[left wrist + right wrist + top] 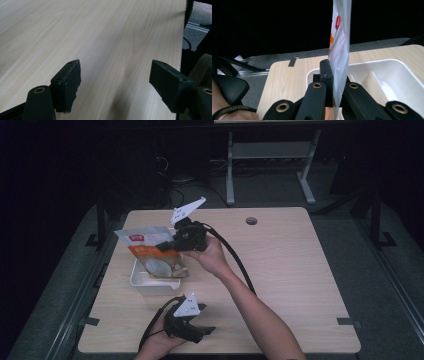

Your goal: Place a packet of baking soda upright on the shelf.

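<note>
The right gripper (176, 239) is clamped on the edge of a pouch (150, 251), its jaws pressed tight against both faces of the foil, as the right gripper view shows edge-on (340, 50). It holds the pouch up over the white tray (150, 282), which sits on the table (290, 270). The left gripper (202, 332) rests low, on the near side of the tray, close to the table's near edge. Its jaws stand wide apart over bare wood, with nothing between them (115, 82).

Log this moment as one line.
right gripper: shut on snack pouch, above white tray | left gripper: open, idle over table
</note>
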A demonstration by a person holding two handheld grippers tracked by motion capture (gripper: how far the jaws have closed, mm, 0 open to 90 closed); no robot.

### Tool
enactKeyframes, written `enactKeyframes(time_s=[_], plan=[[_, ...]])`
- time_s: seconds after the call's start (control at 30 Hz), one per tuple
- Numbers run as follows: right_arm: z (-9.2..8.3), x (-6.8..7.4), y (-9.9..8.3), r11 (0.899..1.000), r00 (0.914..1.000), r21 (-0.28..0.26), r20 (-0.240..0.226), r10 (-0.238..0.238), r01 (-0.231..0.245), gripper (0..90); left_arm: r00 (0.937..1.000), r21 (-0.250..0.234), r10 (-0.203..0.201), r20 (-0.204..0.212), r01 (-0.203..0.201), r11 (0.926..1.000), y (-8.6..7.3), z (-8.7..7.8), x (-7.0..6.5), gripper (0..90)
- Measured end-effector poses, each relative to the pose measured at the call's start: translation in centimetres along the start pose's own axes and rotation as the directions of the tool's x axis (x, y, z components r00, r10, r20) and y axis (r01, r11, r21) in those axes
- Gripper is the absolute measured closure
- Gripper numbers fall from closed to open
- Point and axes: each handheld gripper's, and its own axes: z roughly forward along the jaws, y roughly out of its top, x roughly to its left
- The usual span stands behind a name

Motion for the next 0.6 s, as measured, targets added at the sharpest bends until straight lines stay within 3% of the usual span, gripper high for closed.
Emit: enactKeyframes(time_s=[0.13,0.4,0.6], plan=[[2.2,-0.3,-0.4,1.000,0.9992,-0.001,-0.039,-0.007,0.007,90.0,1.0000,-0.009,-0.007,-0.004,0.007,0.9999,0.0,-0.2,0.1,24.9],[5.0,-1.1,-2.6,1.000,0.9983,-0.018,-0.058,0.004,-0.005,90.0,0.9999,-0.012,-0.010,-0.004,0.010,0.9999,0.0,-0.3,0.1,24.9],[5.6,-1.9,-4.1,0.997,0.9965,-0.052,-0.069,0.047,-0.051,90.0,1.0000,-0.011,0.002,-0.007,-0.002,0.9999,0.0,-0.2,0.0,24.9]])
